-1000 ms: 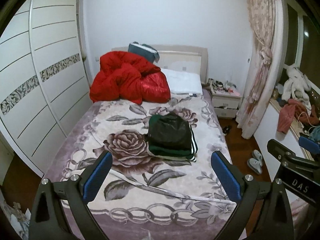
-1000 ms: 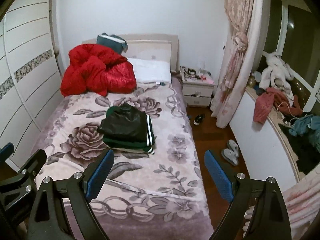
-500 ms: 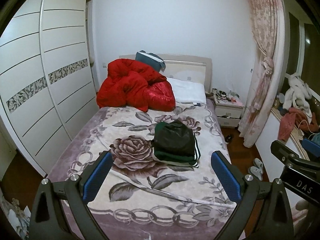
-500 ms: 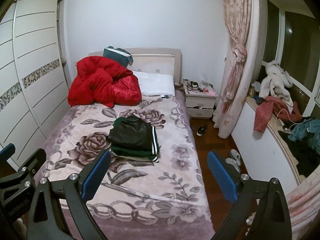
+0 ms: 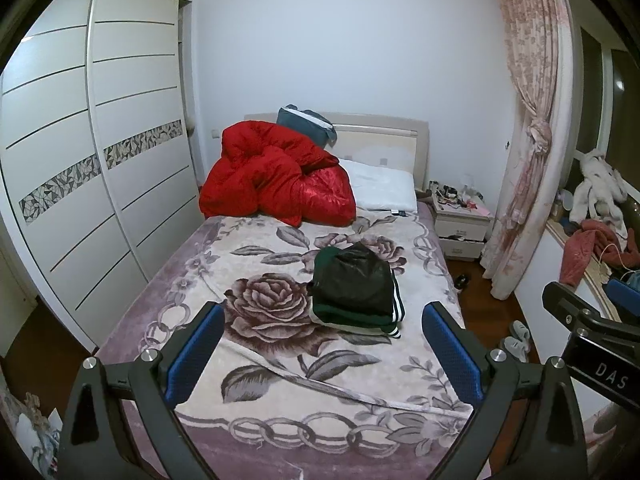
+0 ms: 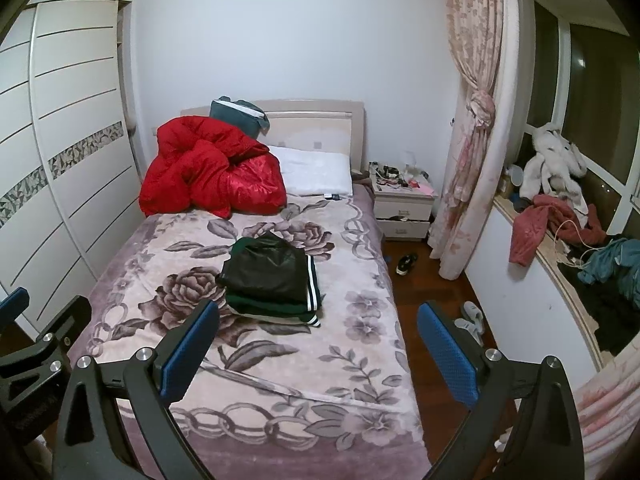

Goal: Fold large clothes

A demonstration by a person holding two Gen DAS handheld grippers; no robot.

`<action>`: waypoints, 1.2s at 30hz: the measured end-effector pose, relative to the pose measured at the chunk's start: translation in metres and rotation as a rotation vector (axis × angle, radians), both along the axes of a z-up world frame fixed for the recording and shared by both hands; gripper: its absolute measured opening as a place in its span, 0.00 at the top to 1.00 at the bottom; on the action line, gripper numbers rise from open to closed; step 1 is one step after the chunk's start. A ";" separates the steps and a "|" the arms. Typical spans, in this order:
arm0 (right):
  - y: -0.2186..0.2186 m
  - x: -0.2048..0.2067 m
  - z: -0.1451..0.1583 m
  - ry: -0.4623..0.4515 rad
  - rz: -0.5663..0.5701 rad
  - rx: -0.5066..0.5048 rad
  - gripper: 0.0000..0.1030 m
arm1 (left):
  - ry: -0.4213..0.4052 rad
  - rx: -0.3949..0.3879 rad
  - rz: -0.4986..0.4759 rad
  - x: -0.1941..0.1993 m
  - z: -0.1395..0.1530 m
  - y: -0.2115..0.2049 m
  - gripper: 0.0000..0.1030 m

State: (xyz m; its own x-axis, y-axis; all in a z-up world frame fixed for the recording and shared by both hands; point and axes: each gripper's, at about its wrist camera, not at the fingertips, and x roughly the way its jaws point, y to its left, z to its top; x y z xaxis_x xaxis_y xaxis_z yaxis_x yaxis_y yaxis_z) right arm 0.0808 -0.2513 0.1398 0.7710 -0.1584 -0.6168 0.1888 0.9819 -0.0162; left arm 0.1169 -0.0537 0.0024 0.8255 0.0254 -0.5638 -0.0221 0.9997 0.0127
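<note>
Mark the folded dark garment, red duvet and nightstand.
folded dark garment point(image 6: 268, 276), right wrist view, top panel.
red duvet point(image 6: 208, 172), right wrist view, middle of the heap.
nightstand point(image 5: 462, 226), left wrist view, drawer front.

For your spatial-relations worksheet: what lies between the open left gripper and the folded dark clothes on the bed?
Only floral blanket separates the left gripper from the folded clothes, in the left wrist view.

home bedroom: bed, wardrobe, nightstand, curtain
</note>
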 end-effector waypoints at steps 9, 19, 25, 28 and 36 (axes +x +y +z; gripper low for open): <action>0.002 0.003 0.003 0.005 0.008 0.002 0.02 | -0.001 -0.001 -0.001 0.000 0.001 0.001 0.02; 0.001 0.002 0.003 0.005 0.003 0.005 0.02 | -0.006 -0.002 -0.001 -0.001 0.003 0.001 0.02; 0.001 0.001 0.003 0.004 0.002 0.006 0.02 | -0.007 -0.002 -0.001 0.001 0.006 0.003 0.02; 0.001 0.000 0.003 0.005 0.001 0.002 0.02 | -0.004 -0.003 -0.002 0.001 0.007 0.003 0.02; 0.001 -0.003 0.002 0.002 -0.002 0.002 0.02 | -0.009 -0.003 0.000 0.002 0.008 0.002 0.02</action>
